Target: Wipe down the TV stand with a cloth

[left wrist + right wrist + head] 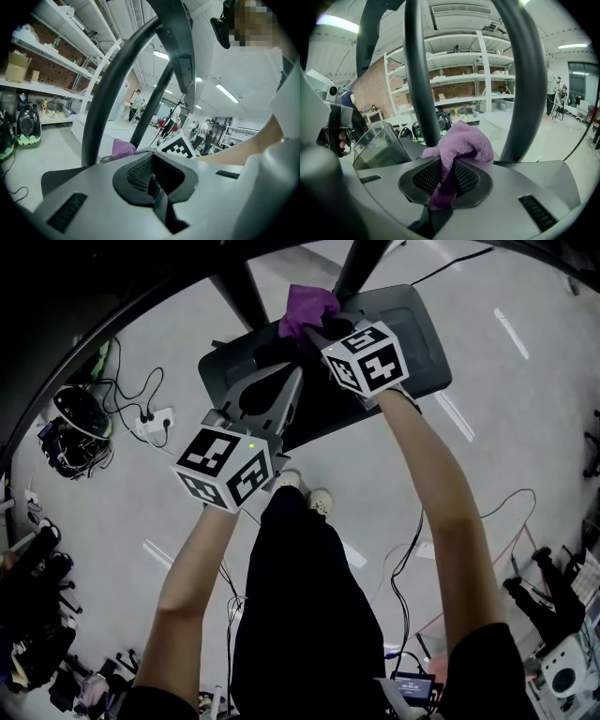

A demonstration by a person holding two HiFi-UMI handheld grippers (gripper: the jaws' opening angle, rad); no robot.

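Holding: right tongs clenched on purple cloth, bunched against TV stand base by its posts, apparently for wiping. Left tongs clenched, empty, alongside.

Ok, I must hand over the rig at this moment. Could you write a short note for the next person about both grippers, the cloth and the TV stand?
Left hand-held gripper: shut, empty, held over the stand's base.
Right hand-held gripper: shut on the purple cloth, at the far edge of the base, between the two posts.
Done: the cloth is gripped and at the stand. How much is wiped cannot be told.
Left: wipe the base and posts.
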